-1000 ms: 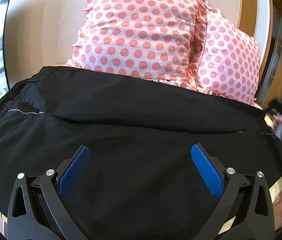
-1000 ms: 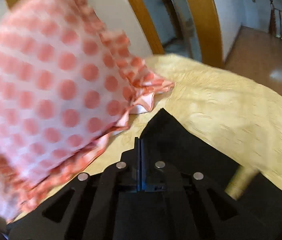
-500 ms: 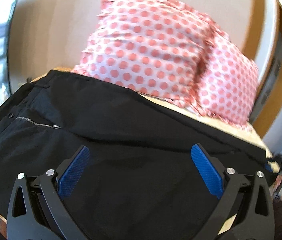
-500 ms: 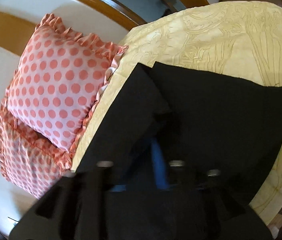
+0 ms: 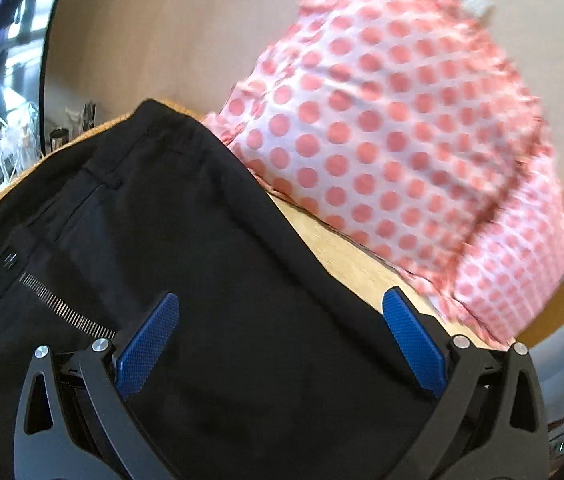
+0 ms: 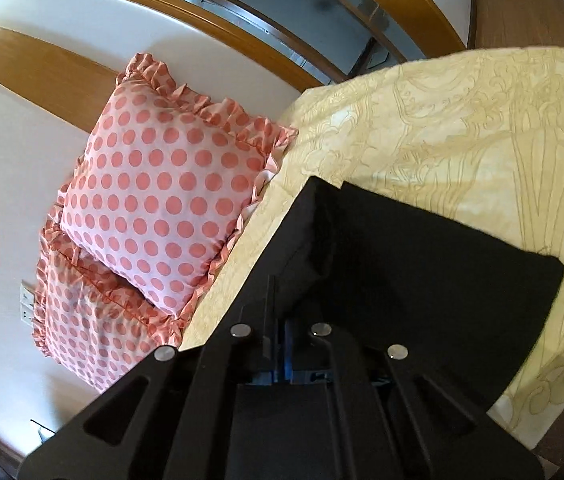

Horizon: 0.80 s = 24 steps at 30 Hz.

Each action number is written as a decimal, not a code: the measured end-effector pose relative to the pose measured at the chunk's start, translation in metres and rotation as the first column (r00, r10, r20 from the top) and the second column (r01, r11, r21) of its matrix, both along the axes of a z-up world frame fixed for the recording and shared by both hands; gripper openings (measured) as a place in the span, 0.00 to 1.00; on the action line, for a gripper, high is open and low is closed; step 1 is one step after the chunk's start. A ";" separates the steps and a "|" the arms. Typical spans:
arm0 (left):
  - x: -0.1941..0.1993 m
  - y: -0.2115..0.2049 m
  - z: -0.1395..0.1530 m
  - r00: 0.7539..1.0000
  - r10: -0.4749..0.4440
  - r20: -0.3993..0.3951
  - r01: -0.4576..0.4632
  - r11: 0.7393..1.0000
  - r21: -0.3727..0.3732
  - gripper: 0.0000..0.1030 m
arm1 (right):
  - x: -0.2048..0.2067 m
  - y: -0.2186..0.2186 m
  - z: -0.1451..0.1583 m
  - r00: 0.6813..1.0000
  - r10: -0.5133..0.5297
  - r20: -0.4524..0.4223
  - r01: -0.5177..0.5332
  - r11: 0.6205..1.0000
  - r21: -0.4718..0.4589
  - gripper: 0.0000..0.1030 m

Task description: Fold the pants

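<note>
Black pants (image 5: 209, 248) lie on a yellow bedspread, waistband and zipper (image 5: 61, 312) toward the left in the left wrist view. My left gripper (image 5: 279, 332) is open, its blue pads (image 5: 147, 344) hovering over the upper part of the pants, holding nothing. In the right wrist view my right gripper (image 6: 277, 320) is shut on the leg end of the pants (image 6: 422, 280), lifting a fold of the black cloth above the bedspread (image 6: 462, 120).
Two pink polka-dot pillows (image 5: 382, 140) lean on the headboard behind the pants; they also show in the right wrist view (image 6: 161, 192). A wooden headboard (image 6: 41, 64) and doorway lie beyond. The bed's edge drops off at the right (image 6: 562, 380).
My left gripper has swung left toward the waistband, staying open. My right gripper has lifted and turned with the leg end held, so more of the bedspread and pants now show.
</note>
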State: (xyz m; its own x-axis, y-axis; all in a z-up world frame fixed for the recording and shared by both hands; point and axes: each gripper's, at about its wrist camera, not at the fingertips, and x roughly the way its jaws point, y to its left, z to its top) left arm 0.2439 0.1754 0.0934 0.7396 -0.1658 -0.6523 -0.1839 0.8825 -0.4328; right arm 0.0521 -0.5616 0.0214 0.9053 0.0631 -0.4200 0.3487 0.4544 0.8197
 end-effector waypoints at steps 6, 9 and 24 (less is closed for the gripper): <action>0.103 -0.003 -0.032 0.975 0.063 -0.212 -0.056 0.998 0.041 0.89 | -0.005 -0.001 -0.001 1.000 0.018 0.021 -0.019 1.000 0.015 0.02; 0.142 -0.008 -0.054 0.941 0.113 -0.318 -0.082 0.991 0.109 0.69 | -0.006 -0.001 0.001 0.999 0.030 0.024 -0.031 1.000 0.007 0.02; -0.130 0.039 0.008 0.992 0.125 0.035 -0.125 0.992 0.024 0.11 | -0.032 -0.019 0.005 1.000 0.008 0.007 -0.007 0.997 -0.080 0.02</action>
